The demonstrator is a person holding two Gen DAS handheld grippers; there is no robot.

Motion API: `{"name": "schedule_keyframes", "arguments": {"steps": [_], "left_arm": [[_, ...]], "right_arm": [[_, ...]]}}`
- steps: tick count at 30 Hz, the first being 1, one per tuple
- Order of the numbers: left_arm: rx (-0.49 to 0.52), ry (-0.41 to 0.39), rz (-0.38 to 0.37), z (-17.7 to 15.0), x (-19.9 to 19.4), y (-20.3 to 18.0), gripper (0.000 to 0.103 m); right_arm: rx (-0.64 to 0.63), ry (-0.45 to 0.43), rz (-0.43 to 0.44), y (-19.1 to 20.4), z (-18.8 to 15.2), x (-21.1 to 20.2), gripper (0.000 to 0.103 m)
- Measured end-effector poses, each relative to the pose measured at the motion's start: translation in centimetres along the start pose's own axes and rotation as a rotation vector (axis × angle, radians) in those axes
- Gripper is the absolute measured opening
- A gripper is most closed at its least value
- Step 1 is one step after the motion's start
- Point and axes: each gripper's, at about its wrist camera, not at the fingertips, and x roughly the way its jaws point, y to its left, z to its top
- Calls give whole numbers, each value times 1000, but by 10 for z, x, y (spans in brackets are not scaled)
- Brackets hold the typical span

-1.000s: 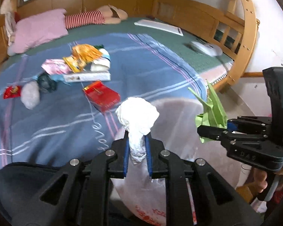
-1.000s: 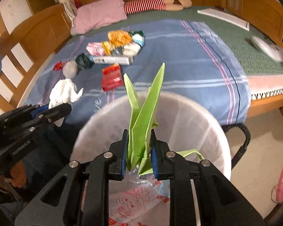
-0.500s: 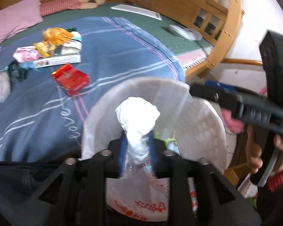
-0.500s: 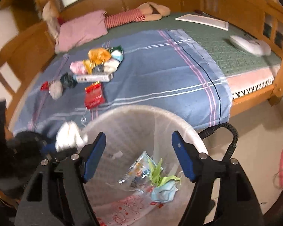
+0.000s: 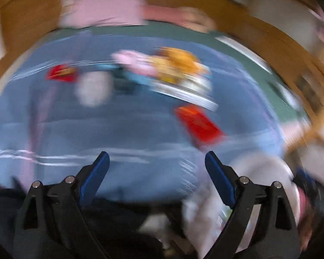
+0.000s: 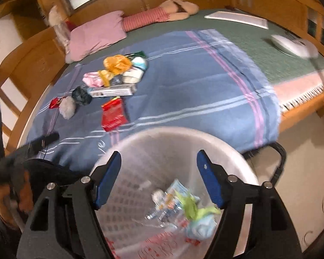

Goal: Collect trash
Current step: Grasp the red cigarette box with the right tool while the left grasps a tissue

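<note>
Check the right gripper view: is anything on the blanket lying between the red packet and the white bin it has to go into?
Nothing visible does. The red packet lies alone on the blue blanket, and only bare blanket separates it from the white bin rim. The right gripper is open and empty over the bin.

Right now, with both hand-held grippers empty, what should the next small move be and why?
Probably reach the left hand-held gripper, its jaws opening with nothing between them, toward the red packet on the blue blanket. It lies nearest the white bin, and trash remains uncollected.
</note>
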Motion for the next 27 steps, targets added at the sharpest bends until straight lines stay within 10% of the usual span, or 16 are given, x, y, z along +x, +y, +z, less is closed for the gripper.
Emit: {"name": "schedule_keyframes", "arguments": {"steps": [7, 10, 14, 17, 23, 27], "left_arm": [[-477, 109, 163, 50, 72, 103, 90], [-622, 165, 122, 39, 84, 122, 90], [-600, 135, 87, 39, 82, 118, 90], [-580, 136, 105, 41, 85, 113, 90], [-578, 146, 104, 38, 86, 111, 90], [-585, 136, 107, 37, 83, 113, 90]], "right_arm": [[-145, 119, 27, 72, 41, 99, 72], [-221, 201, -16, 98, 46, 141, 72], [-284, 235, -136, 110, 46, 177, 71], [-268, 244, -111, 107, 42, 184, 57], [-189, 240, 71, 104, 38, 167, 57], [-220, 222, 45, 114, 36, 160, 57]]}}
